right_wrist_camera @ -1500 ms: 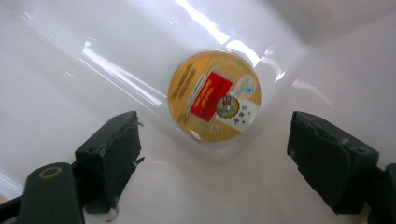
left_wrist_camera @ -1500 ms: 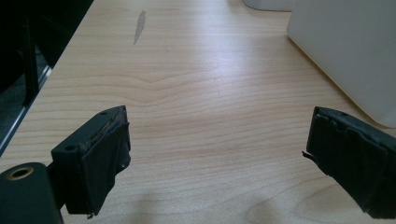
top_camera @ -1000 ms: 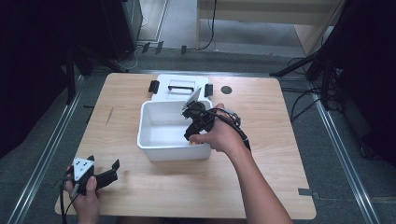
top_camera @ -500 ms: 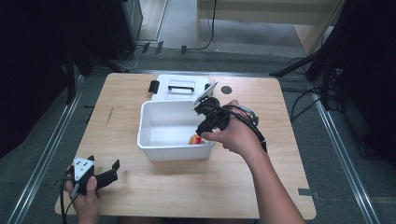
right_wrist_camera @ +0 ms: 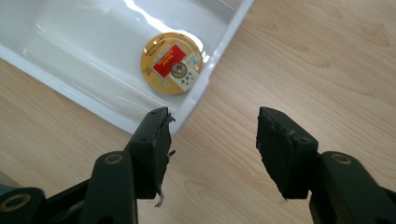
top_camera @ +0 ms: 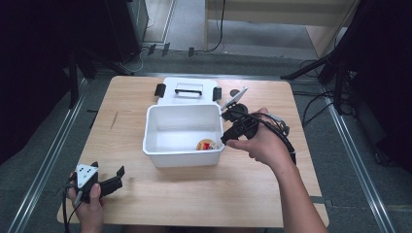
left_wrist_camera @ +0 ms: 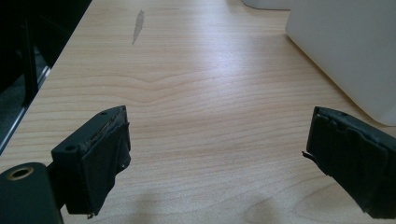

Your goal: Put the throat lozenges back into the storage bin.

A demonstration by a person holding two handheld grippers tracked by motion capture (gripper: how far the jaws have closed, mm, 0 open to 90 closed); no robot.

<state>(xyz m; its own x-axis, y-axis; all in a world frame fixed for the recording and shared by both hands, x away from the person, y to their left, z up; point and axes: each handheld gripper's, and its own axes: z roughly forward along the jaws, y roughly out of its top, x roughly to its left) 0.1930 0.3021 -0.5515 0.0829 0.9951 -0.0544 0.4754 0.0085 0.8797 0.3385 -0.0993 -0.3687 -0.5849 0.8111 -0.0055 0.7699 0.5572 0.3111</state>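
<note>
Right gripper (right_wrist_camera: 212, 140), its matte black jaws spread on nothing after a slight reopening, hangs over the smooth white plastic bin's (right_wrist_camera: 84, 100) corner; a round golden tin (right_wrist_camera: 172, 63) lies inside.

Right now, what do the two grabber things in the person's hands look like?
Both are black. The left gripper has two chunky square jaws with worn black pads and a grey three-cornered plate with dark dots on top. The right gripper has the same black jaws with brass-ringed screw holes, and a black cable loops over the hand. No sleeves; the forearms are bare.
</note>
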